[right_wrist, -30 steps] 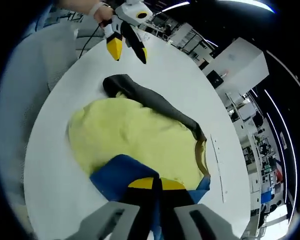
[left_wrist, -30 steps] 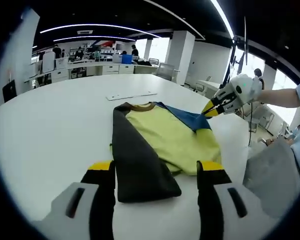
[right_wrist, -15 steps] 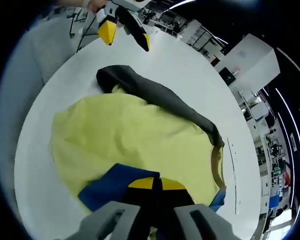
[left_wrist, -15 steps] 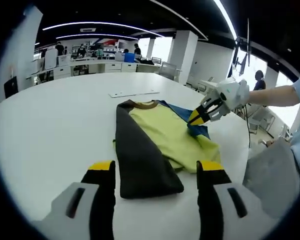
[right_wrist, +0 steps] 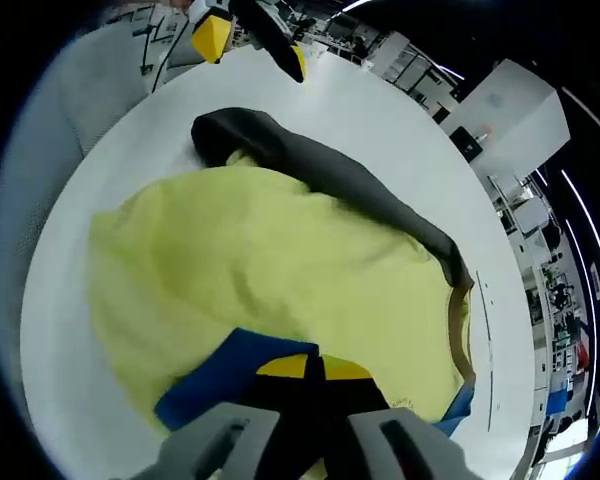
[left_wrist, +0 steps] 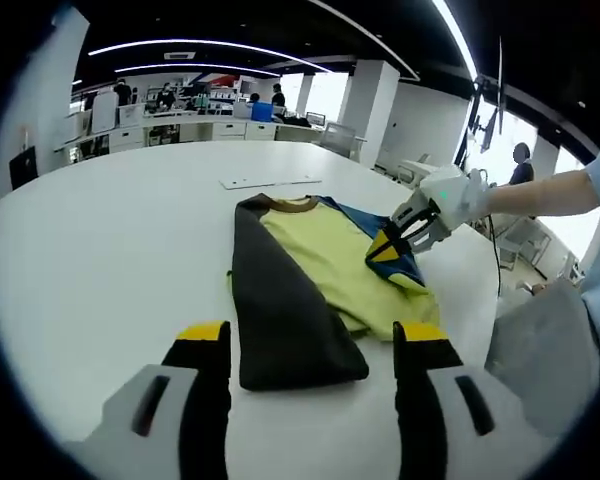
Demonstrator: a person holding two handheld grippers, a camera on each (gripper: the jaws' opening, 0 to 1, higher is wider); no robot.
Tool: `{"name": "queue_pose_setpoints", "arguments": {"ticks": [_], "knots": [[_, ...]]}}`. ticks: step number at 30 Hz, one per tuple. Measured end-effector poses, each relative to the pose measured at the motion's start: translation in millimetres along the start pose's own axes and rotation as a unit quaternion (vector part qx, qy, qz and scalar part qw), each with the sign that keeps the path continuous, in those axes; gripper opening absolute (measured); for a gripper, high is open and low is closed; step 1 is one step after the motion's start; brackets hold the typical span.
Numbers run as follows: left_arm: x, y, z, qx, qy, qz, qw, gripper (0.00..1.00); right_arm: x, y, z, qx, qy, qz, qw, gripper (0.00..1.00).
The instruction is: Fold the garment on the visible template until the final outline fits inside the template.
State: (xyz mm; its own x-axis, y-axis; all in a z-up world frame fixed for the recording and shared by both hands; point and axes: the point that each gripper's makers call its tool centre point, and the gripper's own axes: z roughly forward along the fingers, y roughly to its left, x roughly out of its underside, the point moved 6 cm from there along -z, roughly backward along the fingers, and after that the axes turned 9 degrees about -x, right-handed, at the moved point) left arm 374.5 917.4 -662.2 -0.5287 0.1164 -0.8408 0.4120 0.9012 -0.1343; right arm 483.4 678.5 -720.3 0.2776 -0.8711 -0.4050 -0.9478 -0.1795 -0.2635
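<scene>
Garment: the garment (left_wrist: 320,270) lies flat on the white bench (left_wrist: 110,240), yellow body up, a dark sleeve panel (left_wrist: 280,310) folded along its 9 o'clock side in the left gripper view, brown collar (left_wrist: 290,206) at the far 12 o'clock end.
Long axis: in the left gripper view it runs from 6 o'clock, just beyond the left claw, up to the collar at 12 o'clock.
Blue sleeve: the blue sleeve (right_wrist: 225,375) is pinched and carried over the yellow body, lying on its 3 o'clock edge in the left gripper view.
Right claw: the right claw (left_wrist: 388,243) has its jaws closed on the blue sleeve; in the right gripper view the yellow body spreads from its tips toward 12 o'clock.
Left claw: the left claw (left_wrist: 310,345) stands wide, holding nothing, the garment's near hem just ahead between its jaws.
Key relation: the dark panel lies at 9 o'clock from the right claw in the left gripper view, so I judge the sleeve must travel that way; the right claw is the nearer.
Hard to make out: no template outline can be made out; a pale flat strip (left_wrist: 265,182) beyond the collar is too small to identify.
</scene>
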Motion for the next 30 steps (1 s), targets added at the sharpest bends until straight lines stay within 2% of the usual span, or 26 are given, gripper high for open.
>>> {"name": "queue_pose_setpoints", "arguments": {"ticks": [9, 12, 21, 26, 30], "knots": [[-0.8, -2.7, 1.0, 0.004, -0.001, 0.001, 1.0000, 0.63, 0.7, -0.3, -3.2, 0.004, -0.011, 0.019, 0.9997, 0.00], [-0.8, -3.4, 0.5, 0.005, -0.002, 0.002, 1.0000, 0.63, 1.6, -2.4, -7.0, 0.010, -0.018, 0.029, 0.9994, 0.05], [0.4, -4.3, 0.5, 0.004, 0.000, 0.003, 1.0000, 0.63, 3.2, -10.6, -38.7, 0.046, -0.042, 0.042, 0.9972, 0.15], [-0.9, -7.7, 1.7, 0.007, -0.002, 0.004, 1.0000, 0.63, 7.1, -9.8, -56.5, 0.064, -0.070, 0.074, 0.9927, 0.19], [-1.0, -10.1, 2.5, 0.010, -0.002, 0.005, 0.9999, 0.63, 10.6, -2.0, -69.7, 0.071, -0.092, 0.095, 0.9886, 0.28]]}}
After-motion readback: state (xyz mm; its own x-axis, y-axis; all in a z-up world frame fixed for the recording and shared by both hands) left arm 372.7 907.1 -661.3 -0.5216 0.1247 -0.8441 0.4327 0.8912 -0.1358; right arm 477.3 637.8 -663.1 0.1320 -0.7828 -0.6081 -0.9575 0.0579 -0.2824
